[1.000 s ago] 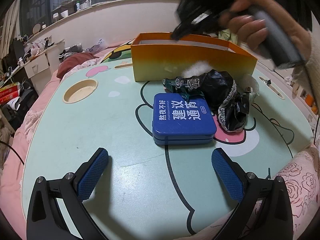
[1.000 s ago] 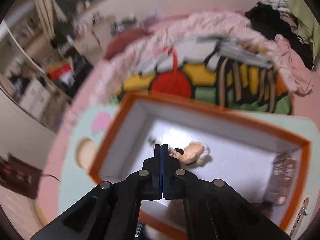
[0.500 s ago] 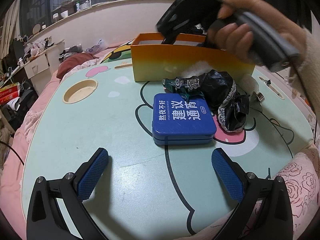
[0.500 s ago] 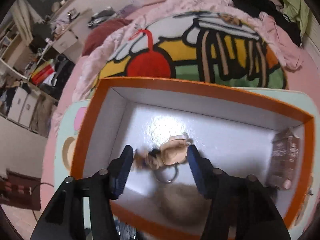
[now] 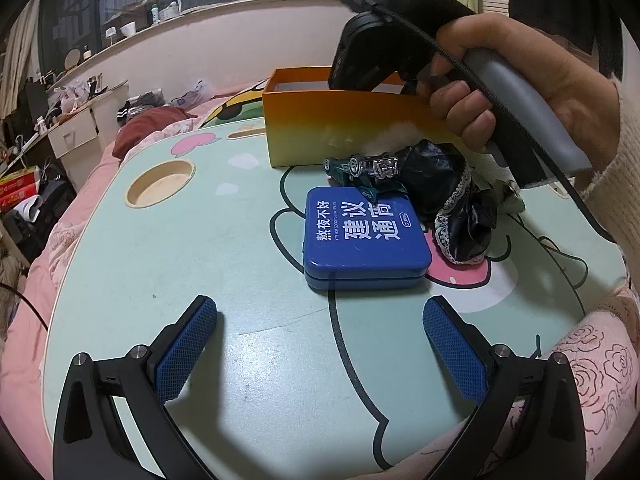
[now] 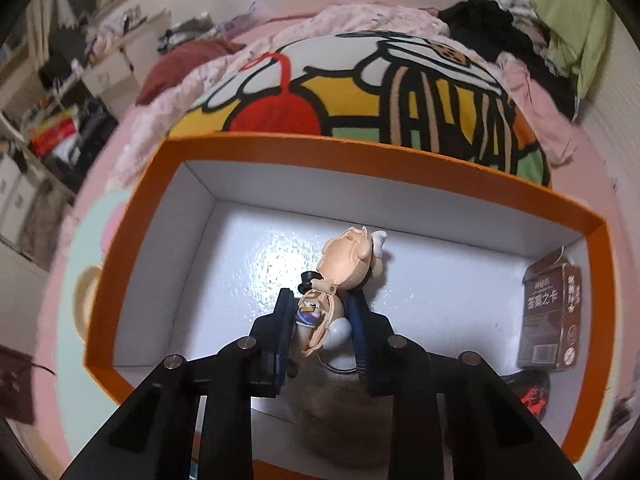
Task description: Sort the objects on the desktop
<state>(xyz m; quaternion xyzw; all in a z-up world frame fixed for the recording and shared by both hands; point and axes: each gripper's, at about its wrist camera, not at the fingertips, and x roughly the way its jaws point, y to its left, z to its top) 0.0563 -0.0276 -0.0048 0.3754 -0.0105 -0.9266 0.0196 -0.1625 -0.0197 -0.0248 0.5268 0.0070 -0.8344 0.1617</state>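
I have the right gripper [image 6: 320, 312] pointed steeply down into the orange box [image 6: 256, 148], with its jaws clamped on a small peach-coloured toy figurine [image 6: 340, 264]. The blue pads [image 6: 356, 320] press on the figurine's lower body from both sides; its head and a small black top hat project beyond the fingertips, over the white floor of the box. A metal ring hangs from the figurine just behind the pads, and a blurred brownish fluffy mass sits below it; I cannot tell whether the two are joined.

In the right corner of the box, a brown carton [image 6: 552, 320] with printed characters leans against the wall. Something red and black shows just below it, too blurred for me to name.

From the left wrist view, I read the left gripper [image 5: 320, 340] as wide open, nothing between its blue pads [image 5: 184, 352], held low over the pale green cartoon-printed table [image 5: 160, 260]. Ahead of it, a blue tin [image 5: 364, 240] with white characters lies flat on the table. Just behind the tin lies a small dark green toy car [image 5: 360, 172], and to the right of it a black glossy fabric item with lace trim [image 5: 460, 208], touching the tin's far right corner. White fluff shows behind these, against the box's near wall.

The person's right hand [image 5: 500, 80] grips the grey handle of the right gripper above the box, with a cream sleeve [image 5: 616, 152] at the wrist. A round recess [image 5: 160, 182] is set in the table on the left.
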